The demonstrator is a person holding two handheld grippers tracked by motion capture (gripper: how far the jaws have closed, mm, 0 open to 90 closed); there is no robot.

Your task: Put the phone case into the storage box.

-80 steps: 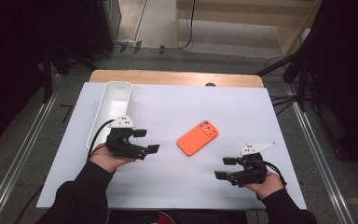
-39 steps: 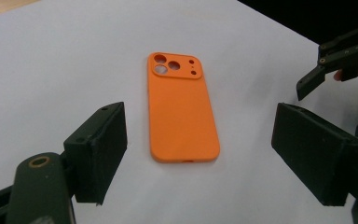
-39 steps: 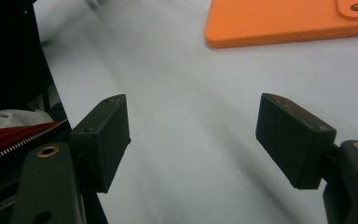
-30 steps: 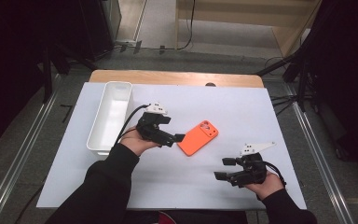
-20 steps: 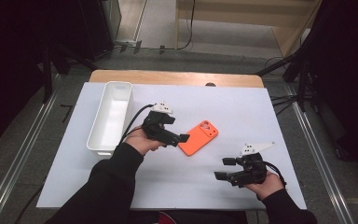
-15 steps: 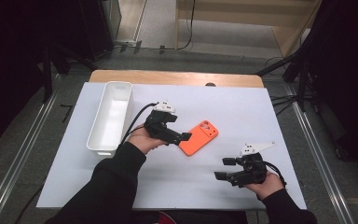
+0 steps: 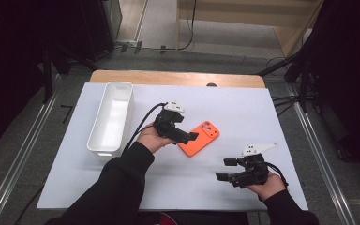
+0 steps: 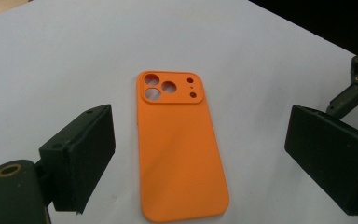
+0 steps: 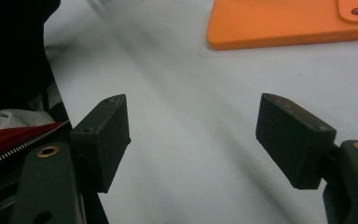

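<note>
At the left we see a white bin (image 7: pixel 111 117) with nothing visible inside. Our left gripper (image 7: pixel 187 137) has moved from beside the bin to the orange phone case (image 7: pixel 199 138) lying mid-table, jaws open astride it. Our right gripper (image 7: pixel 225 169) rests open, unmoved.

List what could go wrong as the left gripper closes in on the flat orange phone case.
1. The flat orange silicone phone case lies flush on the white table cover, so the open left gripper may slide over its thin edges or push it away instead of catching it.
2. The pads could pinch the cover along with the case.
3. The long white plastic bin is narrow; a skewed grip could catch the case on its rim.
</note>
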